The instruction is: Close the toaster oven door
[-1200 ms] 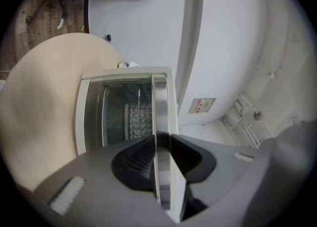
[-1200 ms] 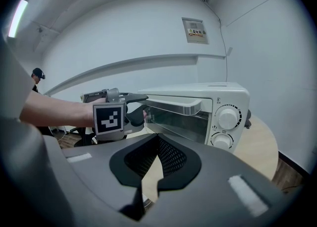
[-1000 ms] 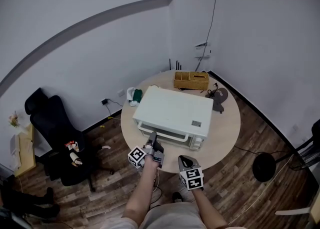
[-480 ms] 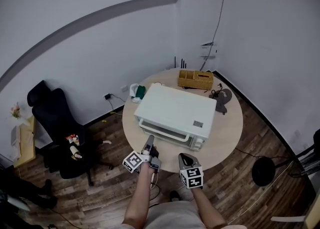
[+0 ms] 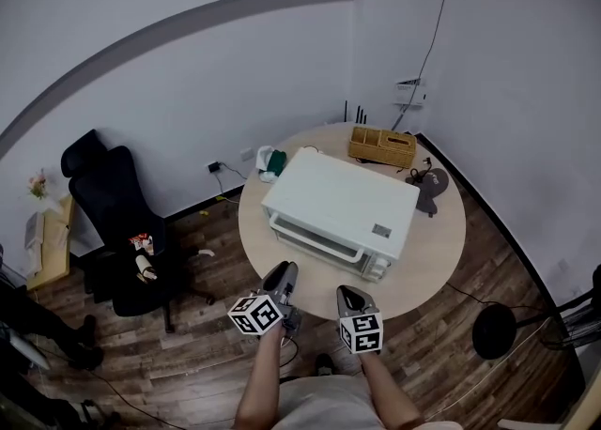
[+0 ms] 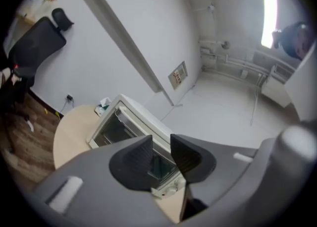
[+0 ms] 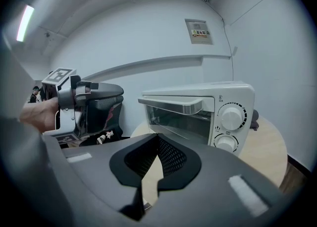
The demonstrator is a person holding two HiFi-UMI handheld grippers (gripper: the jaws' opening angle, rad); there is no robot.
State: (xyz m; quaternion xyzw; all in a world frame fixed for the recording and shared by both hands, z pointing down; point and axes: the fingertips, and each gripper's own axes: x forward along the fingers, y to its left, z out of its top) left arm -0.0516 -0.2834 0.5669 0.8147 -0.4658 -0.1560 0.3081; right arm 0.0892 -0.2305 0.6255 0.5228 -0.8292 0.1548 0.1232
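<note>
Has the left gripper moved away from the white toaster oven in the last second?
Yes. The left gripper has drawn back from the white toaster oven's front toward the person, to the round beige table's near edge.

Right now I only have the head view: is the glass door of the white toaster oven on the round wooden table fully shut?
Observer: In the right gripper view the glass door stands upright against the white toaster oven, with its metal handle along the top. I can make out no gap.
Operator: Is either gripper on it?
Observer: No. The left gripper view shows the left gripper with its jaws apart and empty, short of the oven.
Operator: And the right one?
Observer: The right gripper has its jaws together with nothing between them, clear of the oven's front.
</note>
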